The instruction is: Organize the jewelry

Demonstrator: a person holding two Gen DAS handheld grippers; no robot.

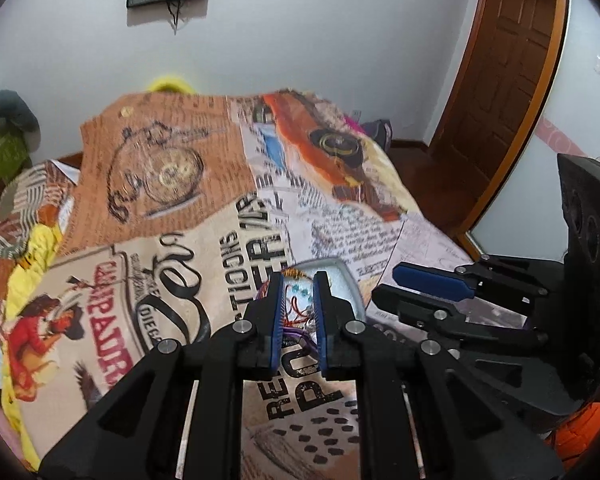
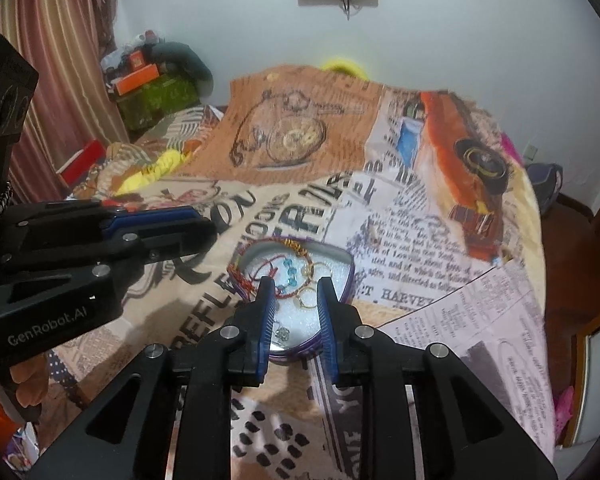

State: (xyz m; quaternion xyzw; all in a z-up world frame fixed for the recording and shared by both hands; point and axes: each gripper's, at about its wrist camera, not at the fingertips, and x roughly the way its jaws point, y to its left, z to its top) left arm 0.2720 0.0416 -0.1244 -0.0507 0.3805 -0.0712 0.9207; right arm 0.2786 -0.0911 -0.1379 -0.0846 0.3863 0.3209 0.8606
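Observation:
A purple heart-shaped tin (image 2: 342, 270) with a white lining lies open on the printed bedspread. It holds several pieces: red thread bracelets (image 2: 260, 274), turquoise beads (image 2: 289, 270), gold rings (image 2: 310, 294) and a small silver charm (image 2: 283, 335). My right gripper (image 2: 294, 284) hovers just above the tin's near part, open and empty. My left gripper (image 1: 298, 276) is open and empty over the same tin (image 1: 346, 286), seen from its left side. Each gripper shows in the other's view, left gripper (image 2: 204, 226), right gripper (image 1: 384, 282).
The bedspread (image 2: 420, 240) covers the whole bed. Boxes and clothes (image 2: 152, 84) pile up at the far left by a curtain. A wooden door (image 1: 500, 92) stands at the right, with bare floor beside the bed.

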